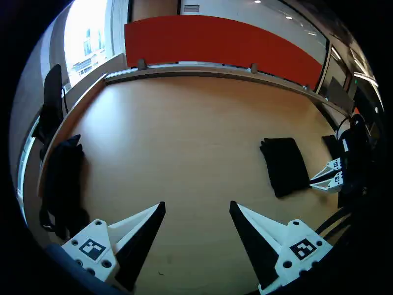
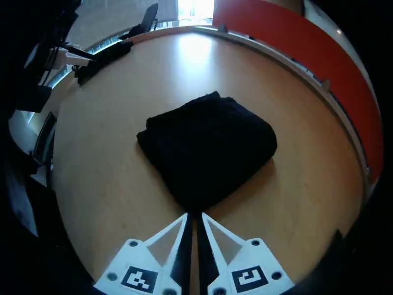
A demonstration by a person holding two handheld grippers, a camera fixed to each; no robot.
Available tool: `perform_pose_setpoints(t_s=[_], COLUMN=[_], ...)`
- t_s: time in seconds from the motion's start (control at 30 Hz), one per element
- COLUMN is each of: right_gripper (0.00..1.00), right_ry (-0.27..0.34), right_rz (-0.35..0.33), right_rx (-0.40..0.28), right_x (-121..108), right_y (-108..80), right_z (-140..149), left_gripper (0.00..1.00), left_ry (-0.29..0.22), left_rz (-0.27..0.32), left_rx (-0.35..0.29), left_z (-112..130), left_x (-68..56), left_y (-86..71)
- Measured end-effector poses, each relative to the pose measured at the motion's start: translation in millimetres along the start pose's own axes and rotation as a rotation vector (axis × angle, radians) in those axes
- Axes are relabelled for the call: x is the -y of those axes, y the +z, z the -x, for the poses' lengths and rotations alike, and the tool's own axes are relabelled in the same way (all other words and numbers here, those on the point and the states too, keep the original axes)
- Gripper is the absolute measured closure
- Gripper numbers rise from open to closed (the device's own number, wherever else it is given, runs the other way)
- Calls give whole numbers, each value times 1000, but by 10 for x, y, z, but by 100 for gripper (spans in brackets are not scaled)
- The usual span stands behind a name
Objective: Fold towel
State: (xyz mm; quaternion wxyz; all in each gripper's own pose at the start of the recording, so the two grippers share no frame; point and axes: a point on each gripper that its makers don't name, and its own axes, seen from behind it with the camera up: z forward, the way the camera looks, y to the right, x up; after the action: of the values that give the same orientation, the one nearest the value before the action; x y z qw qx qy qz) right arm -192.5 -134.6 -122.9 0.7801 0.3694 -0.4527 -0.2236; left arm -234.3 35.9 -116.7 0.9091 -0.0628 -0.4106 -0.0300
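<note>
1. The left gripper [image 1: 196, 206] sits low over the desk [image 1: 196, 123] with its two fingers spread wide. Nothing lies between them but bare light wood.
2. Over to the right gripper [image 2: 196, 215]: its fingers are drawn almost together, with just a thin slit of wood showing between them.
3. Their tips sit right at the near corner of the towel [image 2: 209, 147]. Whether any fabric is actually pinched there I cannot tell, since the dark pads and the dark cloth run into each other.
4. The towel itself is black and folded into a thick, compact pad lying flat on the desk, with layered edges showing along its left side.
5. In the left gripper view, the same towel lies off to the right on the desk, well apart from the left gripper's fingers. The right gripper comes in from the far right edge, its white fingers meeting the towel's nearer right corner.
6. At the back, a red partition [image 1: 216, 42] runs along the far rim of the desk.
7. A dark bundle [image 1: 64, 187] lies at the desk's left edge, a dark chair [image 1: 51, 98] stands beyond it, and there is a bright window [image 1: 88, 39] up in the corner.
</note>
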Motion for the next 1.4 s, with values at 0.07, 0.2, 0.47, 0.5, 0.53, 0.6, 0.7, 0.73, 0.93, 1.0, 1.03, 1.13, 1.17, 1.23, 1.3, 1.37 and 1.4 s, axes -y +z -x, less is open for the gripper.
perform_pose_setpoints(t_s=[0.07,0.2,0.47,0.5,0.53,0.6,0.7,0.73,0.93,1.0,1.03,1.13,1.17,1.23,1.3,1.37,1.4], right_gripper=[95,95,95,95,95,95,95,95,95,95,95,95,95,95,95,95,95], right_ry=[-4,-4,-4,-5,-5,-7,-12,-14,-28,-37,-43,-55,-59,-62,-66,-71,-74], right_rz=[3,11,25,28,31,37,43,44,56,63,68,81,85,90,97,109,115], right_rx=[-4,-9,-50,-57,-64,-77,-101,-111,-176,-198,-210,-243,-254,-277,-295,-311,-318], right_x=[-8,-34,-94,-107,-121,-146,-177,-184,-243,-273,-292,-342,-357,-384,-416,-460,-483], right_y=[-4,-21,-155,-178,-204,-254,-337,-367,-560,-622,-657,-757,-790,-862,-929,-1001,-1037], right_z=[-5,-23,-200,-234,-272,-346,-477,-531,-878,-1000,-1070,-1263,-1324,-1441,-1540,-1632,-1667], left_gripper=[3,3,3,3,3,3,3,3,3,3,3,3,3,3,3,3,3], left_ry=[2,2,-3,-3,-3,-3,2,3,6,4,2,-2,-3,-3,-2,0,2], left_rz=[1,3,9,11,13,15,16,16,19,22,24,29,31,35,38,40,41], left_rx=[1,1,-1,-2,-4,-7,-12,-13,-16,-19,-21,-28,-30,-35,-39,-44,-46], left_z=[1,2,8,5,1,-8,-22,-23,-31,-41,-50,-82,-94,-123,-150,-177,-188], left_x=[-4,-3,-1,-6,-12,-18,-16,-13,-4,-7,-11,-20,-23,-35,-46,-57,-63], left_y=[1,5,24,24,24,23,21,22,18,13,9,-3,-7,-14,-20,-27,-30])
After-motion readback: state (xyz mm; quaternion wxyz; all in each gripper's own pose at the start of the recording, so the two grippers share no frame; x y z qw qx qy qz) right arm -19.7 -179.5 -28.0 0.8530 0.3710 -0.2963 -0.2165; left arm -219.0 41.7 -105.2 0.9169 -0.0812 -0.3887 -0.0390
